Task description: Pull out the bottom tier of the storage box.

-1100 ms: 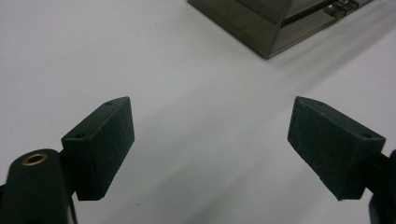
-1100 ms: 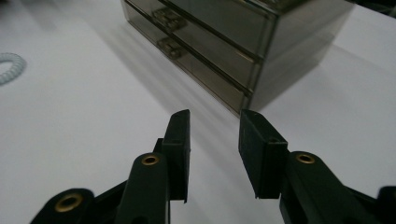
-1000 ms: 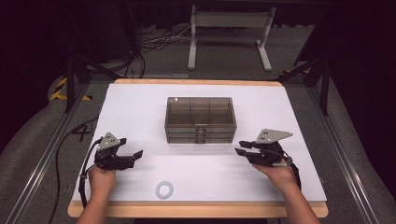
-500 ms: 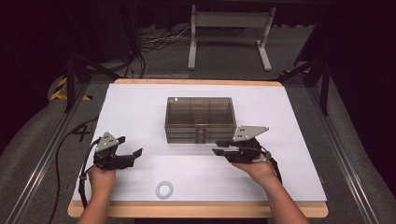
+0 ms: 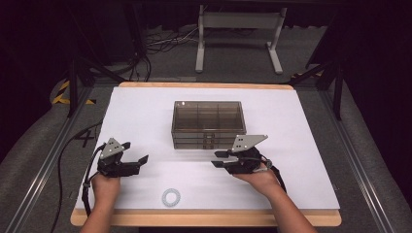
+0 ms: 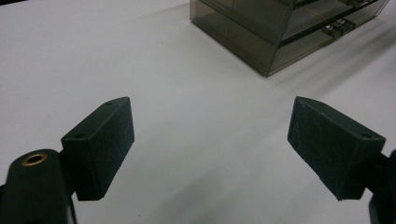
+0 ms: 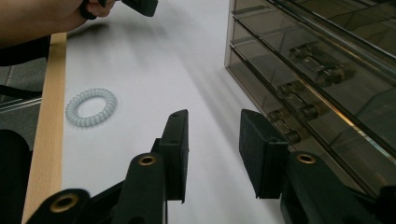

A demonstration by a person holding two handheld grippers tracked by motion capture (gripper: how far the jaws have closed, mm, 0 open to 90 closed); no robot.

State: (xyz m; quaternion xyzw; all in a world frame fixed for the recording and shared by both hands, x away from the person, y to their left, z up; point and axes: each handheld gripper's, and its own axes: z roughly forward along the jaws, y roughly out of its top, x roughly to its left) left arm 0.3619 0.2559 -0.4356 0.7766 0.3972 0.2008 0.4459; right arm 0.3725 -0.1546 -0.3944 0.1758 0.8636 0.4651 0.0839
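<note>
A smoky clear drawer box (image 5: 209,124) sits mid-desk (image 5: 301,121), and a pale coiled hair tie (image 5: 171,197) lies near the front edge. The left claw (image 5: 138,161) rests wide apart and empty at the left. The right claw (image 5: 218,159), jaws partly apart and holding nothing, hovers just before the box's drawer fronts.

White table top (image 5: 301,126) on light wood board, wood edge visible at near side. Grey carpeted floor (image 5: 369,121) around table. Metal rails (image 5: 43,167) flank both sides. White metal stand (image 5: 238,29) beyond far edge. Cables (image 5: 160,41) on floor. Dark surroundings.
</note>
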